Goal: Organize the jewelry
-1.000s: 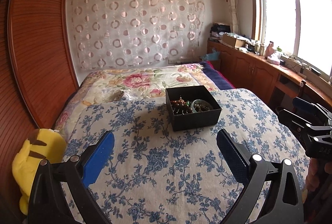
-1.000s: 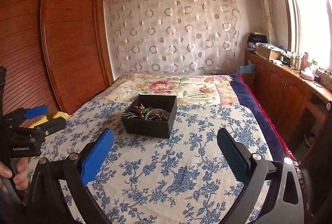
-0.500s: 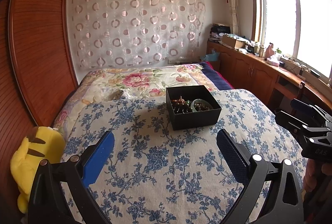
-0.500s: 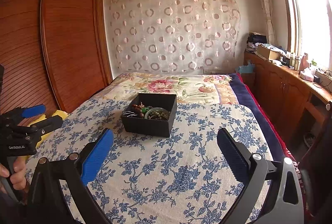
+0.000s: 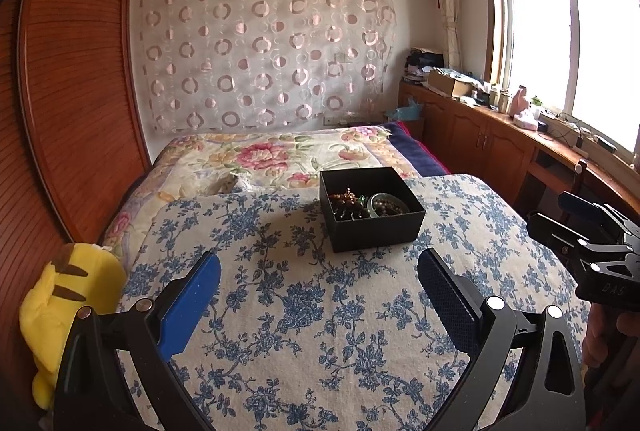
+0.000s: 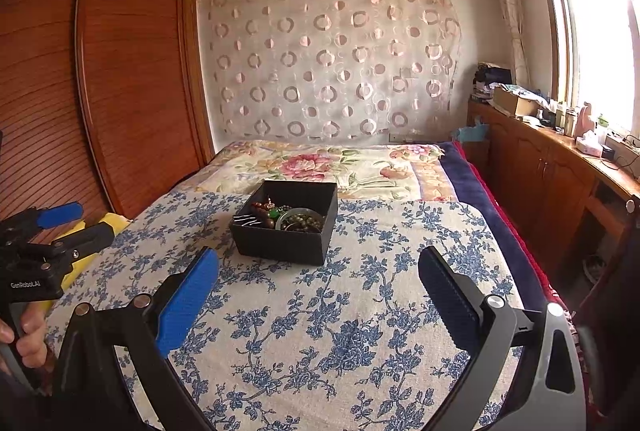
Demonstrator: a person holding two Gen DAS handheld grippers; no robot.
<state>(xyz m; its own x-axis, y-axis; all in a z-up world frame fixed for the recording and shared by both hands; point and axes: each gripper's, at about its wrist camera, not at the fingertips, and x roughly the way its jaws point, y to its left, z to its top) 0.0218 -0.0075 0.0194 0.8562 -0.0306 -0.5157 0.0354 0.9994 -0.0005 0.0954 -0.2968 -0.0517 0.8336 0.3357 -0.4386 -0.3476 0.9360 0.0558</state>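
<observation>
A black open box (image 5: 372,221) (image 6: 286,231) sits on the blue-flowered cloth (image 5: 304,311) on the bed. It holds jewelry (image 5: 362,205) (image 6: 286,217): brown bead strands, a green bangle, dark clips. My left gripper (image 5: 318,271) is open and empty, well short of the box. My right gripper (image 6: 318,269) is open and empty, also short of it. Each gripper shows at the edge of the other's view, the right one (image 5: 560,219) and the left one (image 6: 80,221).
A yellow plush toy (image 5: 68,307) lies at the bed's left edge by the wooden wardrobe (image 5: 76,91). A floral quilt (image 5: 272,155) covers the far bed. A wooden cabinet counter (image 5: 500,135) with clutter runs along the right under the window.
Both grippers have stayed open and nearly still. The views have shifted only slightly, and the box looks a little nearer and lower.
</observation>
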